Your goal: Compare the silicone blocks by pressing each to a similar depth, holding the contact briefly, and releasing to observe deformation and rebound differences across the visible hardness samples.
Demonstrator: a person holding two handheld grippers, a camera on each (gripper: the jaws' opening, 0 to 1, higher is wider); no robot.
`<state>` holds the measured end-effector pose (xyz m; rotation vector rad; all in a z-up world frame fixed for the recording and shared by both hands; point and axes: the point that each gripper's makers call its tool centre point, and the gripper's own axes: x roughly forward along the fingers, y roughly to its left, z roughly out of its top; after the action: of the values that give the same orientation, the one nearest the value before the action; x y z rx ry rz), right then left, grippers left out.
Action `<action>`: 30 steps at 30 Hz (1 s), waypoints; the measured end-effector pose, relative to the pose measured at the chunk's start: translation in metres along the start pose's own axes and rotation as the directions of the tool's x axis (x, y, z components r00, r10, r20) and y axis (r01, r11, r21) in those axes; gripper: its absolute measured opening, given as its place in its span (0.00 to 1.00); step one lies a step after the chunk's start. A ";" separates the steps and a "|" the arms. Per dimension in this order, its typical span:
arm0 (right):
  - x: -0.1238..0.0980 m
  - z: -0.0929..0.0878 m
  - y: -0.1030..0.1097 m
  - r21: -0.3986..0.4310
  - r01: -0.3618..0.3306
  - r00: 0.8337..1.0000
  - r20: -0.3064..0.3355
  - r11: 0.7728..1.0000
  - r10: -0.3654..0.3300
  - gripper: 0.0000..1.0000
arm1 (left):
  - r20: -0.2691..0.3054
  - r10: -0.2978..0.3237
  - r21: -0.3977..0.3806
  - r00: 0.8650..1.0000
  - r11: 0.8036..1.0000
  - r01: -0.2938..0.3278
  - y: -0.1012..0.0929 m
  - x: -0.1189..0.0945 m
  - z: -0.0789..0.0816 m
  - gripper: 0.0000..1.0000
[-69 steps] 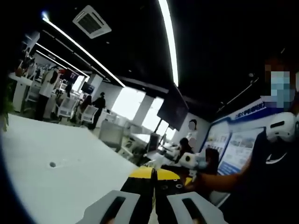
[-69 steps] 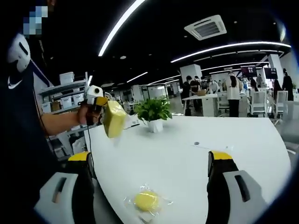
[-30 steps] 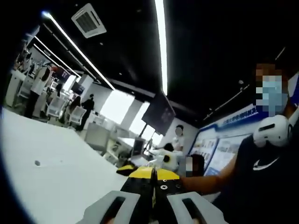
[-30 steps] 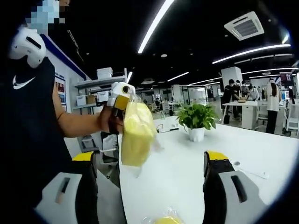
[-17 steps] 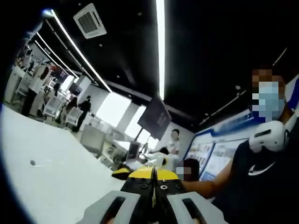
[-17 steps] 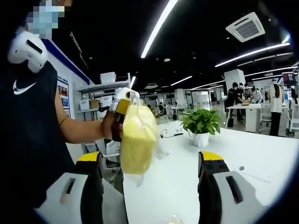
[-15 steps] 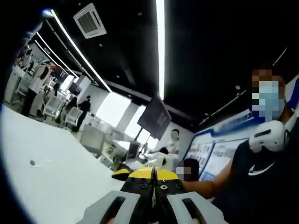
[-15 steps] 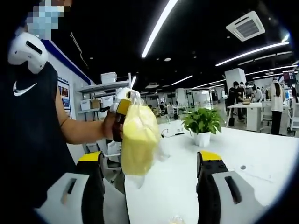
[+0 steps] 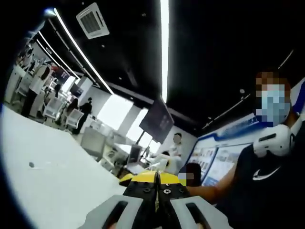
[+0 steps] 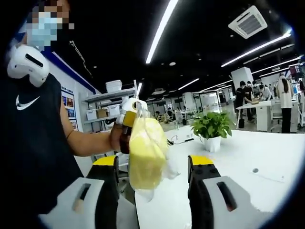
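The broad white table (image 10: 248, 162) spreads beneath a yellow silicone block in a clear plastic bag (image 10: 147, 152), hanging from the left tool (image 10: 127, 119), whose jaws pinch the bag's top. The right tool (image 10: 152, 183) stands wide, flanking the block, untouched. Pressing looks barely begun. No legible writing.

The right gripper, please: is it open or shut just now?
Open: the right gripper has its jaws spread apart, with the bagged yellow block hanging between them.
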<state>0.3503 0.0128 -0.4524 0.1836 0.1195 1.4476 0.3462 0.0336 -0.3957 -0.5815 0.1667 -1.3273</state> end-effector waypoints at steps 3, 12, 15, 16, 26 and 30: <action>0.001 0.000 0.001 0.015 -0.011 1.000 -0.002 1.000 0.011 0.45 | 0.001 0.000 -0.001 1.000 1.000 0.000 0.000 0.000 0.000 0.00; 0.003 0.005 0.002 0.045 -0.016 0.999 0.028 0.999 0.015 0.33 | 0.023 -0.007 -0.016 1.000 1.000 0.007 0.001 0.003 0.000 0.00; 0.003 0.007 0.003 0.049 -0.017 0.999 0.035 0.999 0.015 0.31 | 0.029 -0.008 -0.018 1.000 1.000 0.008 0.001 0.003 0.002 0.00; 0.002 0.008 0.003 0.051 -0.019 0.999 0.039 0.999 0.017 0.30 | 0.029 -0.007 -0.016 1.000 1.000 0.007 0.001 0.003 0.002 0.00; 0.001 0.009 0.008 0.061 -0.026 0.999 0.035 0.998 0.024 0.25 | 0.026 0.001 -0.011 1.000 1.000 -0.001 0.000 0.001 0.001 0.00; 0.001 0.010 0.009 0.073 -0.036 0.999 0.031 0.997 0.034 0.21 | 0.023 -0.001 -0.004 1.000 1.000 0.001 -0.001 0.000 0.001 0.00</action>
<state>0.3438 0.0146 -0.4411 0.2684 0.1458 1.4759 0.3453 0.0335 -0.3944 -0.5997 0.1499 -1.3206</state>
